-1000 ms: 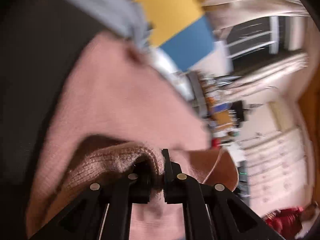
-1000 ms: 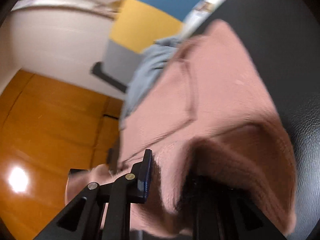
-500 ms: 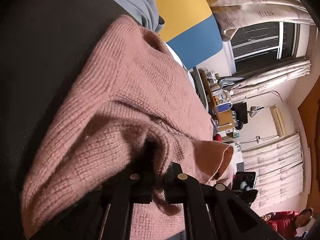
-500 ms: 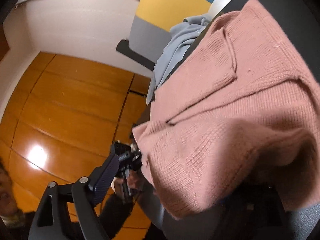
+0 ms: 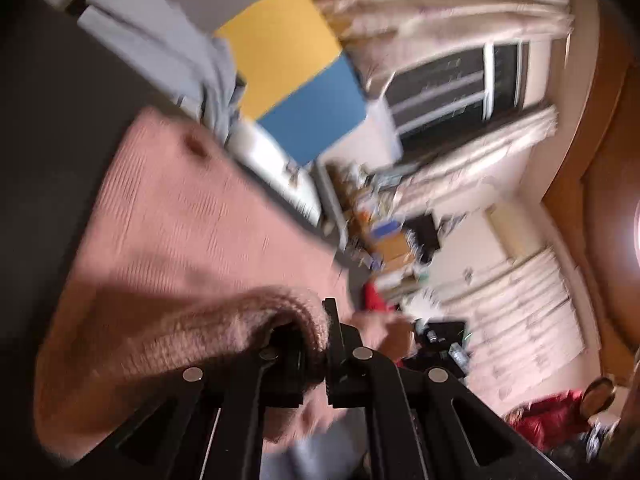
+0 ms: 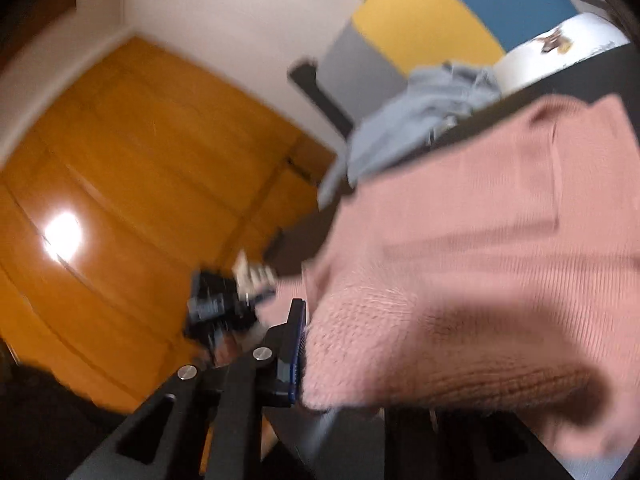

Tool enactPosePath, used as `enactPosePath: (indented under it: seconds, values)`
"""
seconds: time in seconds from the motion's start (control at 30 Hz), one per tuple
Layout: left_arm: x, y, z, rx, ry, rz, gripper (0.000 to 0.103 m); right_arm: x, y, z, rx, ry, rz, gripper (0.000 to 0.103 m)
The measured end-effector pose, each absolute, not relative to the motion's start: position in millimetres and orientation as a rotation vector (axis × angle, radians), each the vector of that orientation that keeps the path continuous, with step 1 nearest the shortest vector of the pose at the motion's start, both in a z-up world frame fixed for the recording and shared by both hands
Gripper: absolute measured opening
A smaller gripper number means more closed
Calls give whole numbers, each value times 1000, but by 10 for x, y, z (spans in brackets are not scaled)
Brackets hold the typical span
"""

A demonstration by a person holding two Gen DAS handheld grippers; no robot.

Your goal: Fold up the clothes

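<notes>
A pink knitted sweater (image 5: 180, 232) lies on a black surface (image 5: 44, 132) with its near edge lifted. My left gripper (image 5: 316, 332) is shut on a thick fold of the sweater's edge. In the right wrist view the same sweater (image 6: 480, 240) drapes over my right gripper (image 6: 340, 344); its left finger (image 6: 298, 344) presses against the knit and the right finger is hidden under the fabric. Both views are blurred by motion.
A light blue garment (image 5: 168, 52) lies heaped at the far edge of the black surface, also in the right wrist view (image 6: 408, 128). Behind it stands a grey, yellow and blue panel (image 5: 296, 80). An orange wooden wall (image 6: 120, 200) is at left.
Both grippers have swung with the sweater's edge held up; the views have tilted and blurred. The grip on the fabric looks unchanged.
</notes>
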State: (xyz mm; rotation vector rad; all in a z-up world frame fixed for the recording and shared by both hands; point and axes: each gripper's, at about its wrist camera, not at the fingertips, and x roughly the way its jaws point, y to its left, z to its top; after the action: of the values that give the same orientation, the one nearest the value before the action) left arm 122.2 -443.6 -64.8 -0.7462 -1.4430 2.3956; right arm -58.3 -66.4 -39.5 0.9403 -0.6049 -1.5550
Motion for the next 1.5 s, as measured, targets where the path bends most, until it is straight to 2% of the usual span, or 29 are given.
enactPosePath:
  seconds: [0.13,0.17,0.2,0.23,0.27,0.33,0.43,0.47,0.57,0.63,0.77,0.8,0.83,0.87,1.0,1.13,1.27,1.43,1.5]
  values:
    - [927,-4708,-742,-694,-1557,2399,7,-1147,-389,-427,936,-912,-1663,20]
    - [902,-4728,-813,-705,-1575,2401,14,-1265,-346,-511,971,-988,-1672,26]
    - [876,-4748,-883,-716,-1593,2403,17,-1384,-363,-610,1006,-1042,-1678,51]
    - [850,-4769,-953,-727,-1610,2405,17,-1485,-377,-715,1045,-1085,-1686,69]
    - [825,-4789,-1023,-738,-1628,2407,19,-1556,-385,-834,1091,-1109,-1697,93]
    - [773,-4830,-1163,-760,-1664,2409,17,-1611,-377,-970,1114,-1123,-1706,84]
    - [696,-4890,-1373,-794,-1717,2412,8,-1468,-350,-924,1048,-1015,-1733,82]
    - [711,-4880,-1420,-807,-1724,2414,1,-1415,-360,-910,1032,-967,-1745,80]
    - [975,-4679,-1435,-853,-1678,2427,3,-1273,-413,-842,1018,-807,-1775,75]
    - [1210,-4519,-1414,-903,-1636,2445,3,-1201,-421,-817,1027,-761,-1773,75]
    - [1569,-4238,-1254,-1015,-1533,2494,2,-1045,-380,-810,1094,-634,-1775,69]
    - [1630,-4184,-1182,-1041,-1477,2526,4,-1020,-367,-792,1119,-611,-1776,69]
    - [1684,-4148,-1110,-1057,-1429,2557,17,-1005,-313,-784,1146,-582,-1781,69]
    - [1726,-4147,-1039,-1055,-1394,2586,23,-995,-216,-778,1168,-543,-1796,69]
    - [1855,-4141,-773,-1066,-1219,2725,31,-896,-155,-481,1093,-305,-1930,69]
    - [1886,-4121,-585,-1127,-962,2864,45,-876,-254,-377,1050,-58,-1994,72]
    - [1795,-4053,-499,-1215,-704,2892,49,-936,-379,-515,1099,143,-1993,72]
    - [1583,-3927,-521,-1318,-404,2858,50,-1006,-474,-734,1184,262,-1941,71]
    - [1457,-3894,-568,-1364,-257,2855,50,-1027,-468,-739,1195,269,-1940,67]
